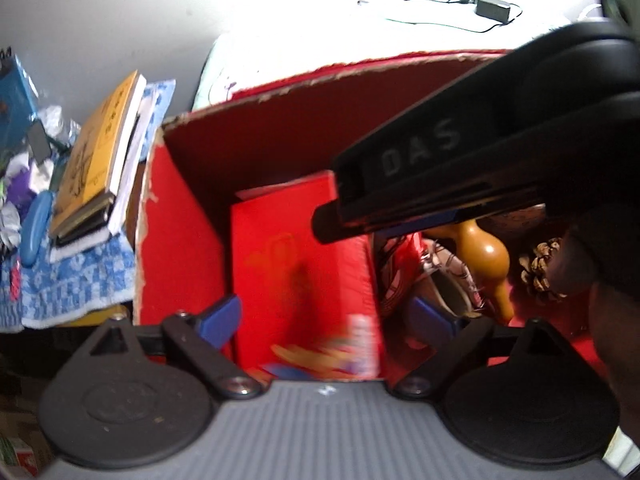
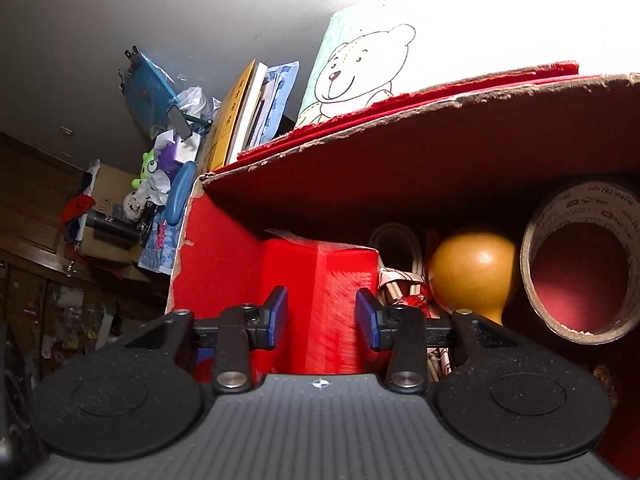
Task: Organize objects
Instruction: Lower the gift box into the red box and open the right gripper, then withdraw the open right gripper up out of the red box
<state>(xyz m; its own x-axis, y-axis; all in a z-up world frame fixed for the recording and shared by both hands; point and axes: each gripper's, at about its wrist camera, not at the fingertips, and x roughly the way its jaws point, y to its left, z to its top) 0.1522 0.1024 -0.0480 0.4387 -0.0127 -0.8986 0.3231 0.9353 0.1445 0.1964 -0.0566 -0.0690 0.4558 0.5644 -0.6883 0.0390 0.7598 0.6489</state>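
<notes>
Red box (image 1: 304,272): glossy, colourful print, upright in carton (image 1: 180,216).

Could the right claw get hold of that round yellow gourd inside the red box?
Probably yes. The gourd stands just to the side of the right claw, uncovered from above. But the red carton sits between its open pads, and the tape roll crowds the gourd's far side.

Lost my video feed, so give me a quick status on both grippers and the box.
Left gripper open, straddling the red packet in the cardboard box. Right gripper astride the packet's edge, grip unclear. Gourd and tape roll crowd alongside.
</notes>
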